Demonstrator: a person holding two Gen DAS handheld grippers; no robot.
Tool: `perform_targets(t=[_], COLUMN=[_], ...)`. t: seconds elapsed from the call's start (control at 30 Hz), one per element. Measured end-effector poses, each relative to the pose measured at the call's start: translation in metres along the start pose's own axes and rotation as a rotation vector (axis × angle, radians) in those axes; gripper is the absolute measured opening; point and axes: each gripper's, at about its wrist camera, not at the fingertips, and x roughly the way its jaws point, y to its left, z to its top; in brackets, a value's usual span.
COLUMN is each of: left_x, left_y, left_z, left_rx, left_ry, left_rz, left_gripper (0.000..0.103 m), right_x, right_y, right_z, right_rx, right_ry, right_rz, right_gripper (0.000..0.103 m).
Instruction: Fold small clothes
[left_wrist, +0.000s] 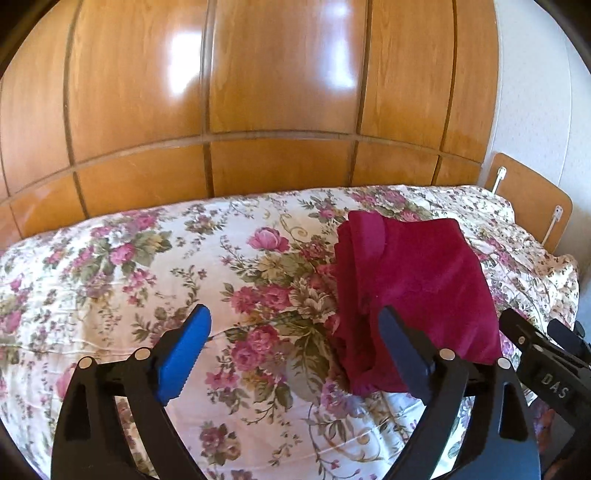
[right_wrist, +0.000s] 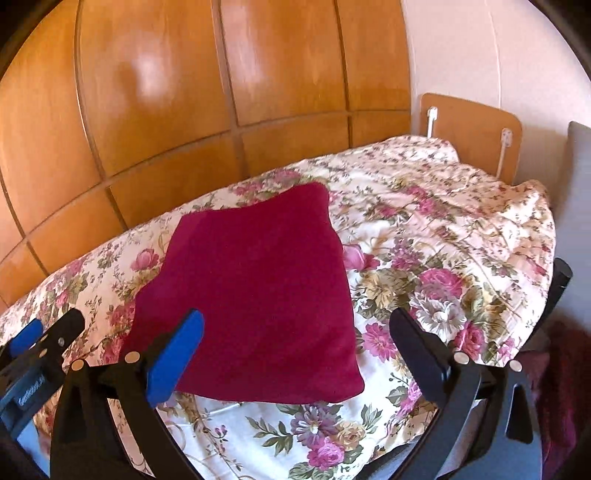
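Note:
A dark red garment (left_wrist: 417, 280) lies folded into a flat, roughly square packet on the floral bedspread (left_wrist: 147, 280). My left gripper (left_wrist: 293, 317) is open above the bed, its blue-padded jaws wide apart. Its right finger overlaps the garment's near left edge in the picture, and nothing sits between the pads. In the right wrist view the garment (right_wrist: 258, 288) fills the middle. My right gripper (right_wrist: 297, 321) hovers open just in front of its near edge, gripping nothing. Each gripper shows at the edge of the other's view, the right gripper (left_wrist: 535, 343) and the left gripper (right_wrist: 37, 339).
Glossy wooden wardrobe panels (left_wrist: 280, 92) stand behind the bed. A wooden headboard (right_wrist: 476, 129) with white cables is at the far right by the white wall. A grey cushion (right_wrist: 580, 184) and some dark red fabric (right_wrist: 565, 387) sit beyond the bed's right side.

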Motion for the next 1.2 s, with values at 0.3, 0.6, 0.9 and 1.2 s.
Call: perform_targets(t=[0.3, 0.6, 0.9, 1.2], left_x=[-0.006, -0.013, -0.012, -0.009], left_y=[0.009, 0.002, -0.001, -0.002], left_z=[-0.012, -0.012, -0.013, -0.014], left_rx=[-0.001, 0.021, 0.026, 0.036], left_ry=[0.009, -0.017, -0.005, -0.001], left_rz=[0.04, 0.049, 0.045, 0.049], left_gripper=[0.096, 0.099, 0.099, 0.099], right_x=[-0.004, -0.005, -0.002, 0.004], right_y=[0.018, 0.016, 0.016, 0.018], right_z=[-0.012, -0.015, -0.016, -0.017], right_rx=[-0.04, -0.042, -0.052, -0.066], right_ry=[0.003, -0.001, 0.004, 0.022], right_rz=[-0.04, -0.045, -0.038, -0.021], right_gripper=[0.1, 0.1, 0.1, 0.1])
